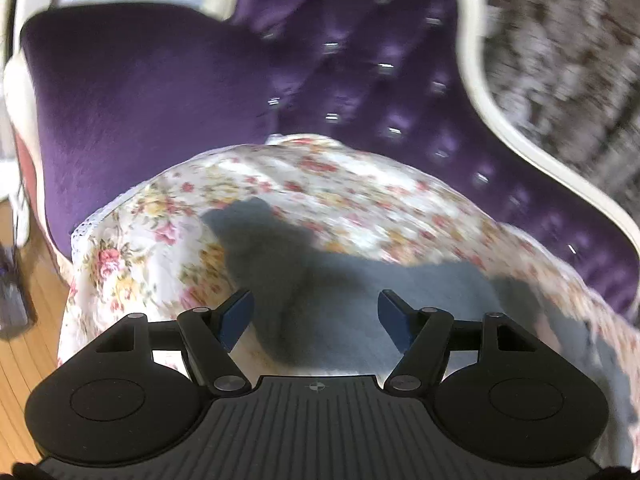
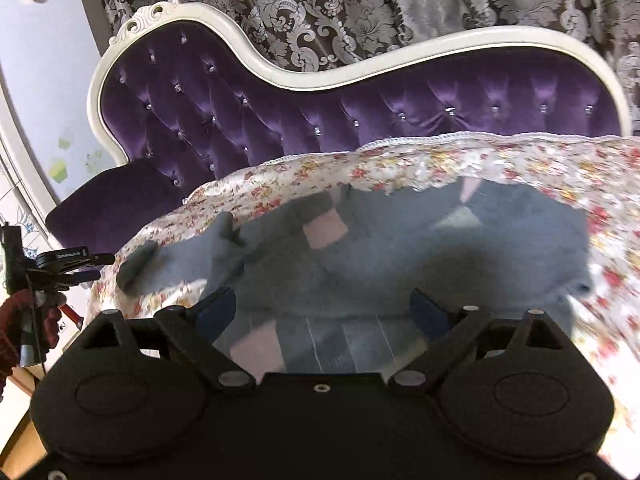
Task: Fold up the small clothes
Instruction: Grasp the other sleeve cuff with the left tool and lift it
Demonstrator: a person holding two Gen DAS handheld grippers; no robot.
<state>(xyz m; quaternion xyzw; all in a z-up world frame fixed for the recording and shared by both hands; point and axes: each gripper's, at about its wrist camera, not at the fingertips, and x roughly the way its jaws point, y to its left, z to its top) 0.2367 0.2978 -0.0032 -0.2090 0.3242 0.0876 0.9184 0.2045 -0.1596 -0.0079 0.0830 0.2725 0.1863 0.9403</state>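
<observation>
- One small grey garment (image 2: 400,248) lies spread on the flowered cloth (image 2: 520,160) that covers the sofa seat, a sleeve reaching toward the cloth's left edge; laid flat like this, it is ready for folding.
- Both grippers hang above it with nothing between the pads: the left gripper (image 1: 316,316) has its jaws apart, the right gripper (image 2: 324,312) wider still.
- Behind, the purple sofa back (image 2: 280,112) bounds the cloth's far edge.

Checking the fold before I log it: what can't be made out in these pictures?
- Grey garment, right wrist view: near edge hidden behind the right hand-held gripper.
- Same garment, left wrist view: motion blur; folds unreadable.
- Floral cloth: cut off by the frame on the right.
</observation>
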